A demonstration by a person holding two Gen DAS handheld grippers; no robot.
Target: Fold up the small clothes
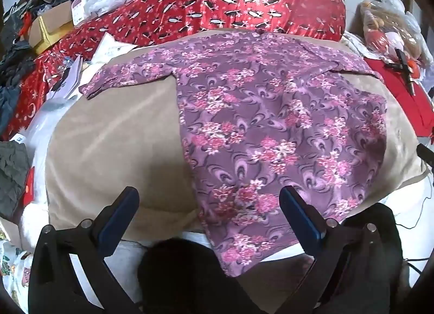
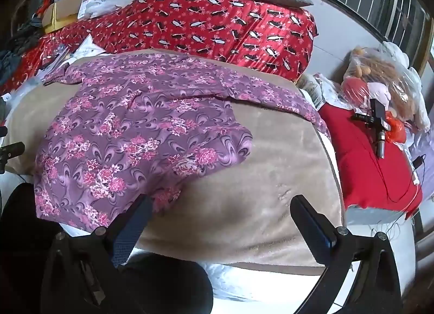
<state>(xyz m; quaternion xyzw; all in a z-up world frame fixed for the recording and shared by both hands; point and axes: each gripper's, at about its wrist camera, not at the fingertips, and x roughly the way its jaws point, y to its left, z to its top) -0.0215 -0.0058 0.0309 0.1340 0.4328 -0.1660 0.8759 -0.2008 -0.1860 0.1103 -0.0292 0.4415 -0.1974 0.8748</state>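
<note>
A purple shirt with pink flowers (image 1: pixel 271 124) lies spread flat on a tan blanket (image 1: pixel 114 145), sleeves out to both sides, hem hanging over the near edge. My left gripper (image 1: pixel 208 197) hovers open above the shirt's lower left corner, nothing between its blue pads. In the right wrist view the same shirt (image 2: pixel 141 129) fills the left half of the tan blanket (image 2: pixel 271 173). My right gripper (image 2: pixel 221 205) is open over the shirt's lower right hem and bare blanket, touching nothing.
A red patterned quilt (image 1: pixel 244 2) is heaped behind the blanket. Boxes and clothes (image 1: pixel 46 23) pile up at the far left, with papers (image 1: pixel 70 75) beside the left sleeve. On the right lie a red cushion (image 2: pixel 371 167), a black tool (image 2: pixel 377 129) and bagged plush toys (image 2: pixel 379 78).
</note>
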